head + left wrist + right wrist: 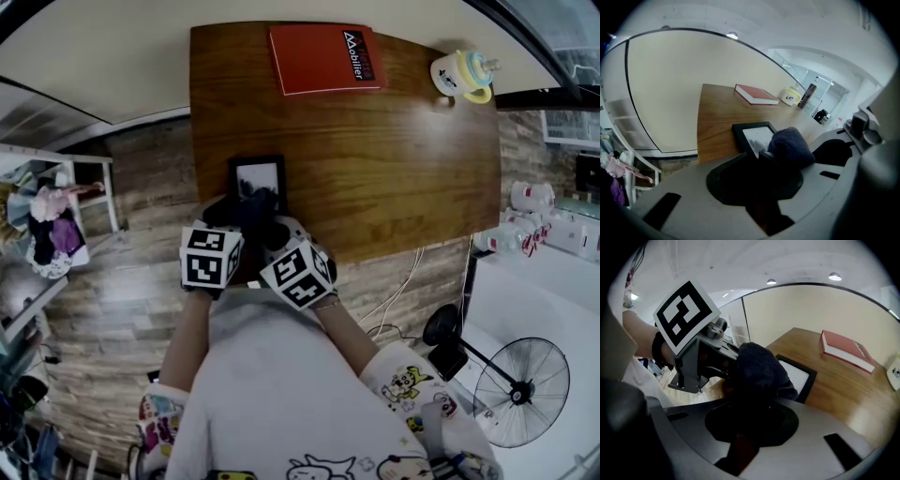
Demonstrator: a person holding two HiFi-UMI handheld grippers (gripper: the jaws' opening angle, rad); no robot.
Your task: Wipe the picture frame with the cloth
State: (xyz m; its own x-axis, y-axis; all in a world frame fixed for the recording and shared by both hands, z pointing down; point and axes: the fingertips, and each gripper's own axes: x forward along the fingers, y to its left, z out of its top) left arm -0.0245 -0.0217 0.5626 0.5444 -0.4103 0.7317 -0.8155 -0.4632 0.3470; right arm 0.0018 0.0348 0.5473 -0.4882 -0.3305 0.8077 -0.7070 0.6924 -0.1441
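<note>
Fingers of the right gripper [750, 399] clamp the soft, light cloth [761, 366]; the left gripper [761, 157] pinches the stiff, likely fragile picture frame [754, 136] at six o'clock.

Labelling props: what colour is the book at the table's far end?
Red; the book shows best in the head view.

right gripper [751, 397]: clamped on dark cloth [759, 366] | cloth: over near corner of picture frame [800, 377] | left gripper [726, 364]: just beside cloth | red book [846, 350]: far on table [843, 392]
</note>
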